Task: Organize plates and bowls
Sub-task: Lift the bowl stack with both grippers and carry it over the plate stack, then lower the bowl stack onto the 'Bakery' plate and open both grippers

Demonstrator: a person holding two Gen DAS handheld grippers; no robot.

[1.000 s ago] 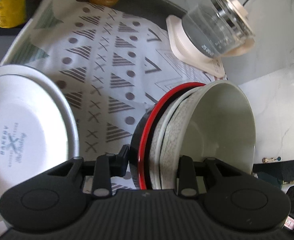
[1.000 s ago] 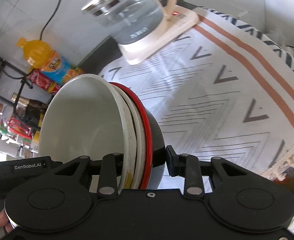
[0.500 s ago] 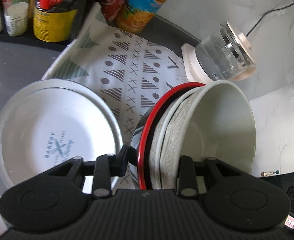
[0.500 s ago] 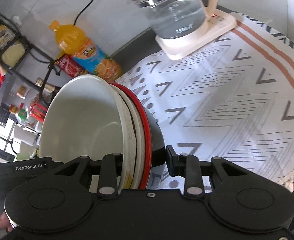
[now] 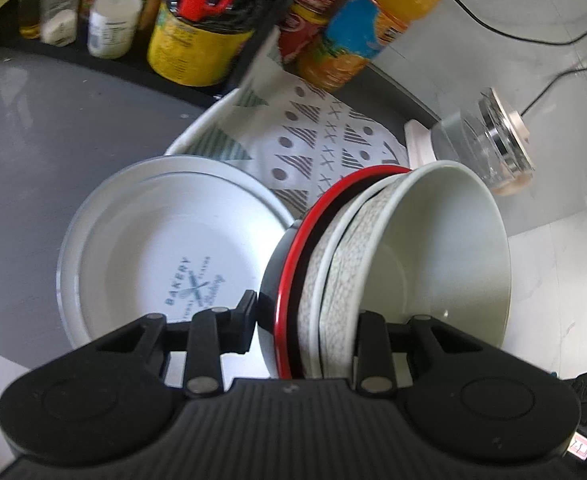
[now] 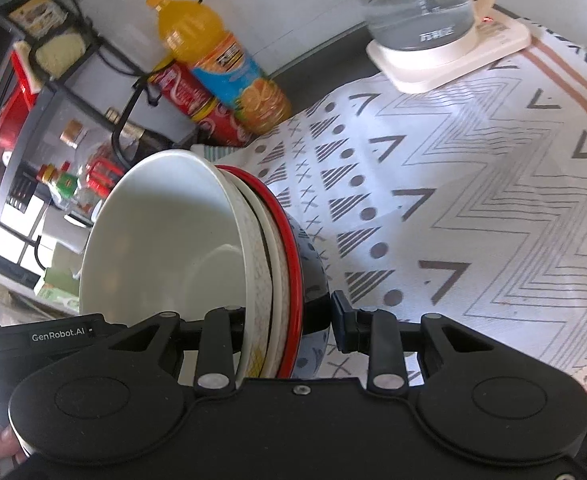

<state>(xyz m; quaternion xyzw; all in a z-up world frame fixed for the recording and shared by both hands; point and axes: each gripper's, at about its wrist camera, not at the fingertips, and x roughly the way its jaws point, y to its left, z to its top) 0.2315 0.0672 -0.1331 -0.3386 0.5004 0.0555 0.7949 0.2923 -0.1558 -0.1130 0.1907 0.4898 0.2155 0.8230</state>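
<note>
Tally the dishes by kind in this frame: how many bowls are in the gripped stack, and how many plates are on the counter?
Bowls in the nested stack, clamped by both the left gripper and the right gripper: 3 (white, speckled, black with red rim)
White plates, stacked, at least: 2
Total: 5

This is a home kitchen. In the right wrist view a glass electric kettle (image 6: 417, 4) sits on its cream base at the upper right on a patterned cloth (image 6: 473, 200) that covers the surface, with an orange juice bottle (image 6: 221, 60) and a red cola bottle (image 6: 197, 108) against the pale wall at upper centre and a black wire rack (image 6: 53, 80) of groceries at the upper left. In the left wrist view spice jars (image 5: 113, 24) and a yellow tin (image 5: 193, 52) crowd the top edge, and a stack of white plates (image 5: 165, 248) lies at centre left on the grey surface (image 5: 53, 128).
</note>
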